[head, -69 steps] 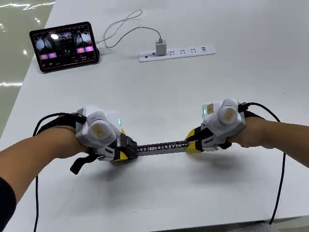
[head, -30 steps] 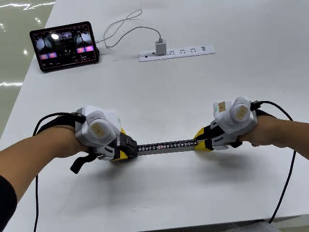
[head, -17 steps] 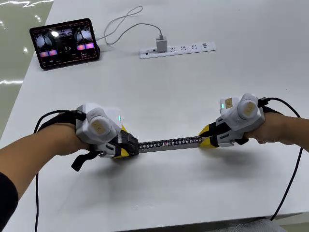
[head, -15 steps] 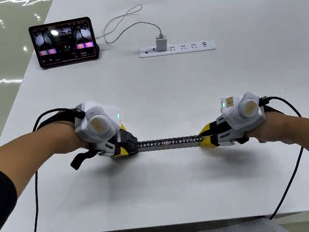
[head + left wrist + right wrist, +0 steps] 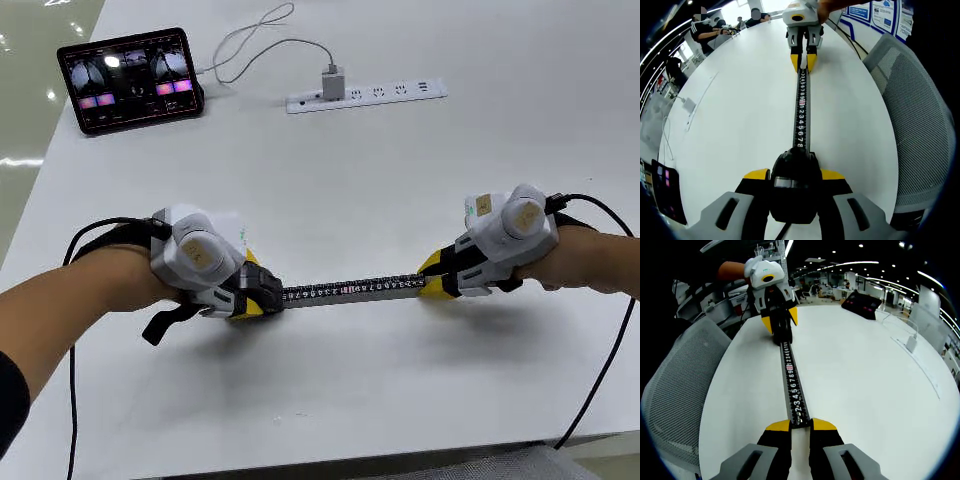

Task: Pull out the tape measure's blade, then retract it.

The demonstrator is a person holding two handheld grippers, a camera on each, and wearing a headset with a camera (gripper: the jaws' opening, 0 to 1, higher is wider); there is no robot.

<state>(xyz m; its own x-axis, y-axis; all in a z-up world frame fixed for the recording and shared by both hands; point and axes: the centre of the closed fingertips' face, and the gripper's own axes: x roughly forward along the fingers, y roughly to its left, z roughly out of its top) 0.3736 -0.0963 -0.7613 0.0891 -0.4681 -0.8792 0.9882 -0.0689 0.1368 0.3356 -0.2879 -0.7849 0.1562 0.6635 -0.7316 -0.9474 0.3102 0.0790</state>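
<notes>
Pulled farther apart since the earlier frames, the two tools now have a longer run of blade between them. On the left, the left tool (image 5: 256, 298) is clenched on the black, rounded plastic tape measure case (image 5: 795, 192), just above the smooth white table (image 5: 350, 150). From the case's mouth the narrow, stiff dark blade (image 5: 350, 290), printed with pale numerals, runs straight to the right tool (image 5: 437, 282), whose yellow-tipped jaws pinch its end. Pulling out looks well under way; retracting is not yet begun.
</notes>
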